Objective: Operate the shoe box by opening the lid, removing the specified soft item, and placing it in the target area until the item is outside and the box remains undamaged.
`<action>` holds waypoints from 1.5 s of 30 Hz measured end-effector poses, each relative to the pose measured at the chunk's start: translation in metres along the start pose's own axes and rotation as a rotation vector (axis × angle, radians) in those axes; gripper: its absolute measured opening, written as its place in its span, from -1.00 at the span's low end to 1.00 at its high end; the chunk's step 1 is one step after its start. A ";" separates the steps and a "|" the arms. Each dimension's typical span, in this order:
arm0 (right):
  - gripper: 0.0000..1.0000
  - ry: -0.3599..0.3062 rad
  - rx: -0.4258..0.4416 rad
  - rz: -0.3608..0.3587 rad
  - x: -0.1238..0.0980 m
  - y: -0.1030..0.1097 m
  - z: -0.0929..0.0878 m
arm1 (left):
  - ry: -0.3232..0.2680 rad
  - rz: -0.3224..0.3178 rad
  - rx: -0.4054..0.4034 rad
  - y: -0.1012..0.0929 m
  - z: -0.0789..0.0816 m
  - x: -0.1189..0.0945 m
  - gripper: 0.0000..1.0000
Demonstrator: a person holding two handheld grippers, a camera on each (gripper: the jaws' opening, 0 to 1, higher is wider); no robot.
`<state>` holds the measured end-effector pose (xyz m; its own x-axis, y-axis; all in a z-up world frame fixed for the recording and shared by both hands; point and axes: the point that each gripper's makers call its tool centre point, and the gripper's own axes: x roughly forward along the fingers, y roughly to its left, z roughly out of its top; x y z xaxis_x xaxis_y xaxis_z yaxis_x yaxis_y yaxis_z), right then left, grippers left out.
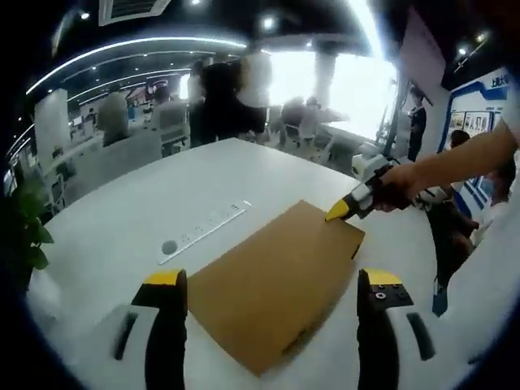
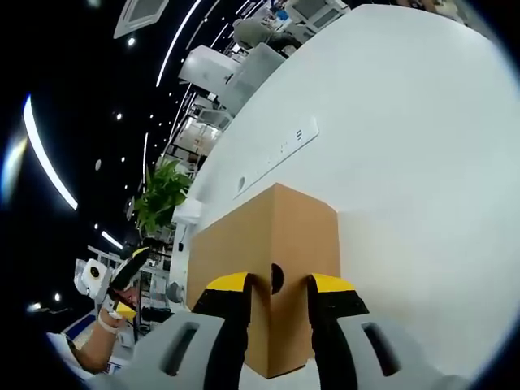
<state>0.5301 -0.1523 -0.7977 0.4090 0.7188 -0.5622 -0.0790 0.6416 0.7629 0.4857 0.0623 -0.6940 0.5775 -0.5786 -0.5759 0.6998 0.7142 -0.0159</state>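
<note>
Two grippers work at a closed cardboard shoe box (image 1: 276, 284) lying on the white table (image 1: 122, 219). The left gripper (image 1: 272, 280) hangs above the lid, jaws wide apart. The right gripper (image 2: 276, 284) has its jaws pinching the box's far corner.

A plain brown shoe box (image 1: 276, 284) is seen on a white table (image 1: 122, 236). The grippers (black jaws) are tipped in yellow.
</note>
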 end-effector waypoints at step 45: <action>-0.47 -0.014 0.014 0.038 -0.002 0.000 -0.001 | 0.377 0.181 0.760 -0.027 -0.086 0.026 0.22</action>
<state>0.5282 -0.1529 -0.7969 0.4187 0.7387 -0.5282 -0.0817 0.6099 0.7882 0.4454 0.0618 -0.7787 0.6230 -0.2164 -0.7517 0.7798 0.2482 0.5748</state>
